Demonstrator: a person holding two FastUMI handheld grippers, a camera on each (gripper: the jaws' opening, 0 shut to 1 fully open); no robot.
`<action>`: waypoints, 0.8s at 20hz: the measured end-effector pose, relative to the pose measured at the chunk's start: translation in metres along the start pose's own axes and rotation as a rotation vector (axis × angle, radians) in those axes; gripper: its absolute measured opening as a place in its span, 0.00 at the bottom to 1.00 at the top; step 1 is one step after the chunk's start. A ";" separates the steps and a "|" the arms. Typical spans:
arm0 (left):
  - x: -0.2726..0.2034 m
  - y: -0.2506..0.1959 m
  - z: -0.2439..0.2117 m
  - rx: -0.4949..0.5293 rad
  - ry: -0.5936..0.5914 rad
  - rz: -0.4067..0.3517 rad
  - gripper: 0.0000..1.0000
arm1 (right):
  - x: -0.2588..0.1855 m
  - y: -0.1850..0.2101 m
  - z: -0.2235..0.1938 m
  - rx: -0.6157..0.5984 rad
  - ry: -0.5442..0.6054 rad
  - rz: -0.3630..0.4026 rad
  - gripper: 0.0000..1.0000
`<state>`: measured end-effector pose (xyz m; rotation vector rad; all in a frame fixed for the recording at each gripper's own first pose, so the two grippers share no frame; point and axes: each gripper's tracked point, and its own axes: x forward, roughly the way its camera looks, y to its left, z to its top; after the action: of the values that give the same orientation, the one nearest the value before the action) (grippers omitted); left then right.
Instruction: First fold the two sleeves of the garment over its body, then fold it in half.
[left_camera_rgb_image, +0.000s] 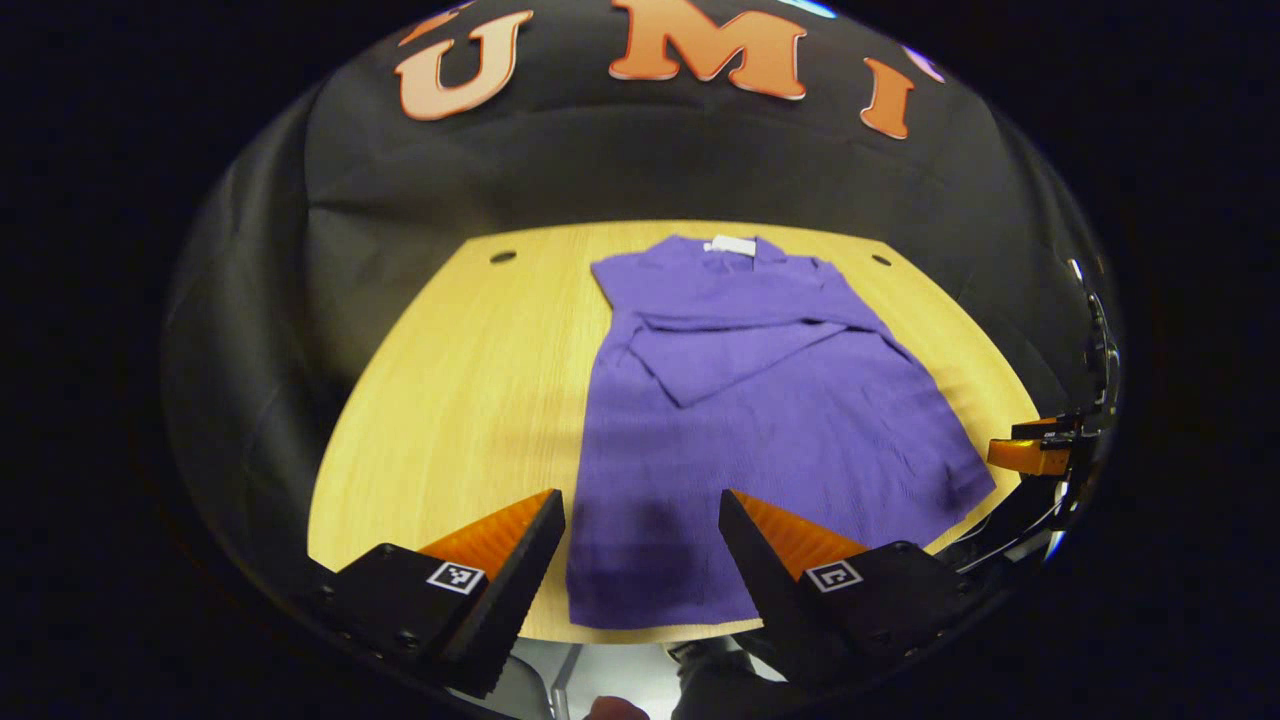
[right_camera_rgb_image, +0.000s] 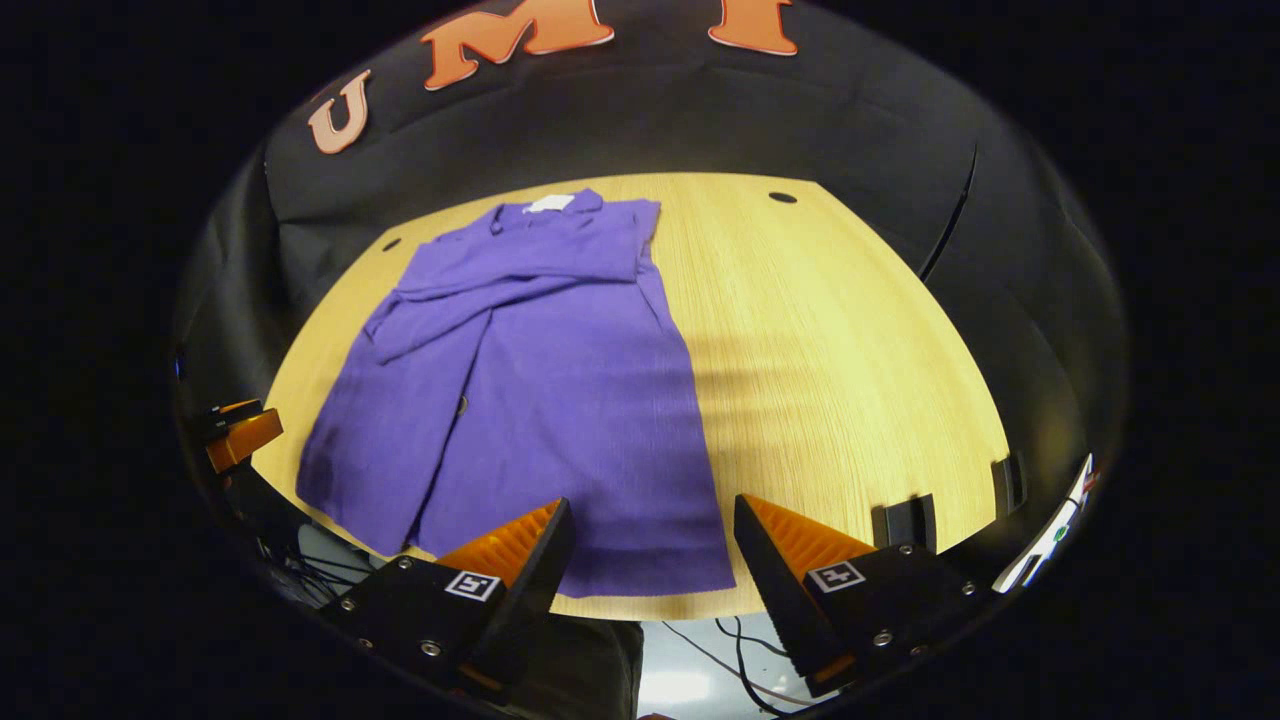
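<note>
Garment (left_camera_rgb_image: 760, 440) lies flat on the tabletop (left_camera_rgb_image: 470, 380), collar at 12 o'clock and hem at 6, with both sleeves (left_camera_rgb_image: 740, 345) already crossed over the chest. You hold the left gripper (left_camera_rgb_image: 640, 545) above the hem's near corner, jaws wide and empty, and the right gripper (right_camera_rgb_image: 650, 550) above the opposite hem corner, jaws equally wide. That pairing suits the half fold: 1 corner each, so you can carry the hem toward the collar evenly. Neither gripper touches cloth yet.
</note>
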<state>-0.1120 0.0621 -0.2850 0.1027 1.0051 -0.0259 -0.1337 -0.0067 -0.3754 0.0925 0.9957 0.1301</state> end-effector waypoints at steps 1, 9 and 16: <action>0.000 0.003 -0.004 0.002 0.043 0.002 1.00 | 0.004 0.000 -0.005 0.002 0.033 0.004 0.96; 0.012 0.009 -0.034 -0.009 0.309 0.036 1.00 | 0.023 -0.001 -0.028 -0.026 0.175 0.007 0.95; 0.021 0.003 -0.070 -0.060 0.474 0.028 1.00 | 0.032 -0.003 -0.049 -0.007 0.254 -0.032 0.95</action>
<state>-0.1594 0.0726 -0.3395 0.0688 1.4765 0.0573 -0.1571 -0.0042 -0.4292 0.0543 1.2500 0.1178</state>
